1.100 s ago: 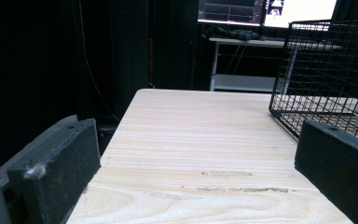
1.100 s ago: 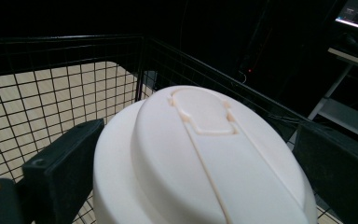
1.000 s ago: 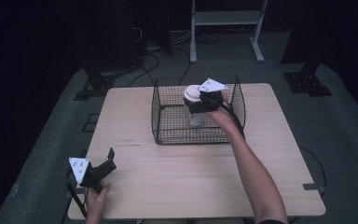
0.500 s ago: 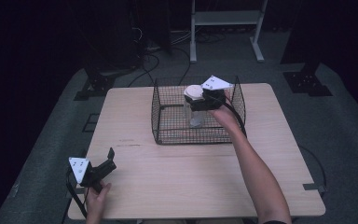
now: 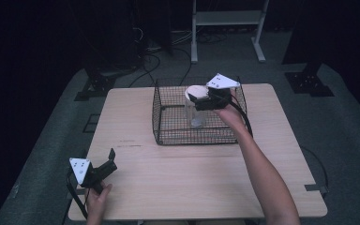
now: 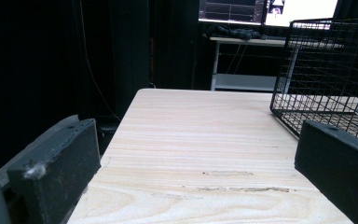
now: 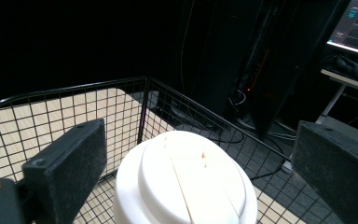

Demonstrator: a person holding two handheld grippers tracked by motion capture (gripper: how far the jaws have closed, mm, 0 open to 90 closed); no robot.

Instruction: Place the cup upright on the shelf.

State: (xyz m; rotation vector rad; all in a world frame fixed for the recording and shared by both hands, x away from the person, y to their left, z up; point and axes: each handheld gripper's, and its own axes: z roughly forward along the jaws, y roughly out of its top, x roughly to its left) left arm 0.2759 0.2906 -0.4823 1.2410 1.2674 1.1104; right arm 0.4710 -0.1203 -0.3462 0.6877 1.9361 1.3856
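A clear jar with a white lid stands upright inside a black wire basket at the far middle of the wooden table. My right gripper hovers at the jar's top from the right. In the right gripper view its jaws are spread wide on either side of the lid without touching it, so my right gripper is open. My left gripper rests at the table's front left corner, open, with bare tabletop between the jaws of my left gripper.
The basket's wire wall rises at the right of the left gripper view, well ahead of that gripper. Past the table's far edge stand dark stands, cables on the floor and a white shelf frame.
My right gripper has drifted slightly to the right and back at the jar's top. The jar and my left gripper have stayed put.
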